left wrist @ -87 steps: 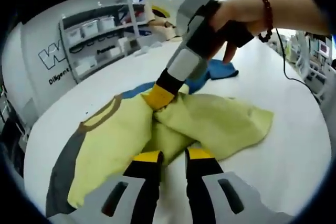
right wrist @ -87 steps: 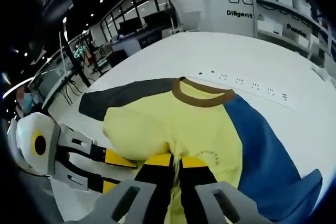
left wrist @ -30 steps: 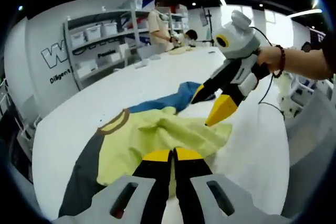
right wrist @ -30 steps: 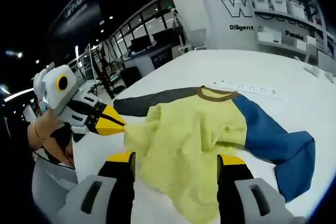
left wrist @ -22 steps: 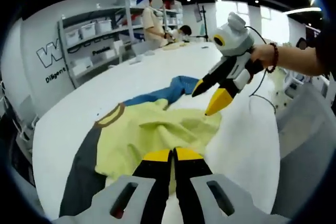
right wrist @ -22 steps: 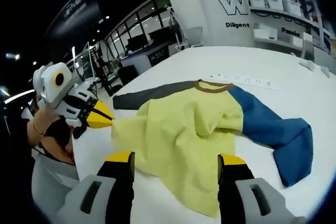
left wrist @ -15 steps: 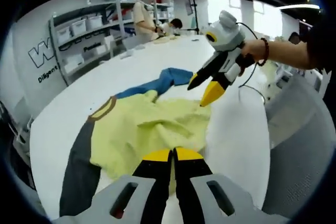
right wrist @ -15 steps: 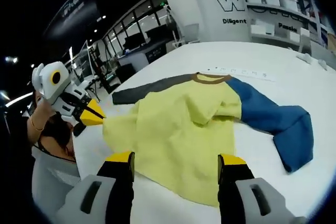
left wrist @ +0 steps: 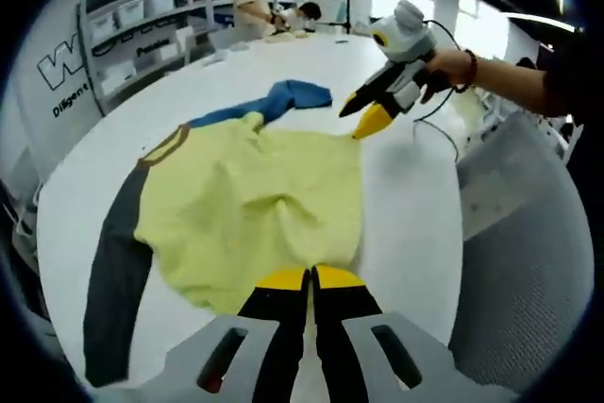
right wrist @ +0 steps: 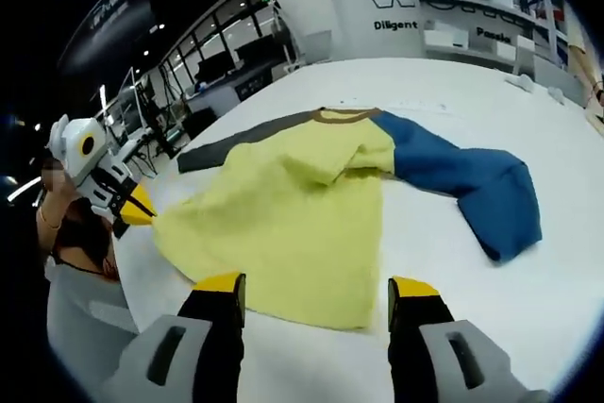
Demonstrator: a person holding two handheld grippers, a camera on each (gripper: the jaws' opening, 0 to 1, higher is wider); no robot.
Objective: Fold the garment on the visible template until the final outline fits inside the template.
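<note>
Yellow shirt [left wrist: 255,205] lay spread on the white worktop [left wrist: 415,195] | left gripper [left wrist: 312,280] jaws pinched its hem | right gripper [right wrist: 316,288] jaws open | we judged folding barely begun.

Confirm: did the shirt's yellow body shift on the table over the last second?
Yes. The yellow body has been drawn out flatter toward the left gripper, away from the blue sleeve.

garment [left wrist: 255,205] | yellow body, grey and blue sleeves | spread flat, hem creased
</note>
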